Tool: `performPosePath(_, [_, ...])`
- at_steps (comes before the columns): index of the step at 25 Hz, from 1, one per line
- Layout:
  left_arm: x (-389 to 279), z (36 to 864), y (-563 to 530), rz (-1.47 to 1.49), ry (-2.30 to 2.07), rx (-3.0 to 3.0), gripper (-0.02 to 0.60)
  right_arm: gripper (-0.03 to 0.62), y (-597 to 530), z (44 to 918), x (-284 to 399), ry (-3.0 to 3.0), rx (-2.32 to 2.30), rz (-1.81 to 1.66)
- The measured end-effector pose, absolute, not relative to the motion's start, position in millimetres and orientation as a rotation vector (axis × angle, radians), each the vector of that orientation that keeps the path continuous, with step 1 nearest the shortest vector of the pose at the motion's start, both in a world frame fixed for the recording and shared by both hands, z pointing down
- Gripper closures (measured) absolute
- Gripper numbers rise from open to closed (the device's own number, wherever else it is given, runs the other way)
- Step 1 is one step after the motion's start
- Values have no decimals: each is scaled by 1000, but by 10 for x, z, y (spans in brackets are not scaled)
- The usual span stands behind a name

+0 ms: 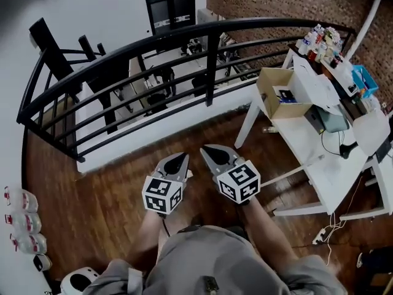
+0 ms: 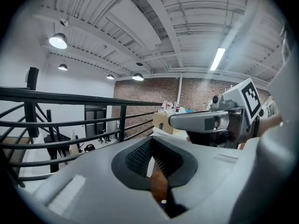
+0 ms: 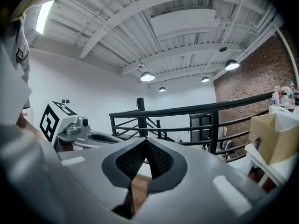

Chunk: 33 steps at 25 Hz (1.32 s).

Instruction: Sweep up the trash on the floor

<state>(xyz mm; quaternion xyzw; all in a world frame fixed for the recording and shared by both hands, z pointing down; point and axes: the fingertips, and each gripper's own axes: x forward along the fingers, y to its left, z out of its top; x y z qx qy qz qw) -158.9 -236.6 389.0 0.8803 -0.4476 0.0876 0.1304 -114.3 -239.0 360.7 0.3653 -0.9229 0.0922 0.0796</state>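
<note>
Both grippers are held side by side just in front of the person's body, above the brown wooden floor (image 1: 104, 195), pointing toward the railing. My left gripper (image 1: 182, 158) is shut with nothing between its jaws; in its own view the black pads of the left gripper (image 2: 150, 142) meet at the tip. My right gripper (image 1: 207, 150) is shut and empty as well, and the right gripper (image 3: 146, 142) shows closed pads in its own view. Each gripper appears at the side of the other's view. No trash or sweeping tool shows in any view.
A curved black railing (image 1: 184, 42) borders the floor ahead, with a lower level behind it. A white table (image 1: 334, 174) at the right carries an open cardboard box (image 1: 279, 94) and bottles. Water bottles (image 1: 21, 220) lie at the left wall. Cables and a power strip (image 1: 324, 232) lie on the floor at right.
</note>
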Motion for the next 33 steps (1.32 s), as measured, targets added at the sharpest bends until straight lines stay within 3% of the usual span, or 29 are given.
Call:
performPosePath(9, [-1819,3813,-2293,238,-1328,2562,574,594,-2333,3444,-1445,-2787,1051,223])
performPosePath(33, [-1871,3765,-2281,249,-1337,2563,574,594,-2336,3375,-1432,-2789,1070,223])
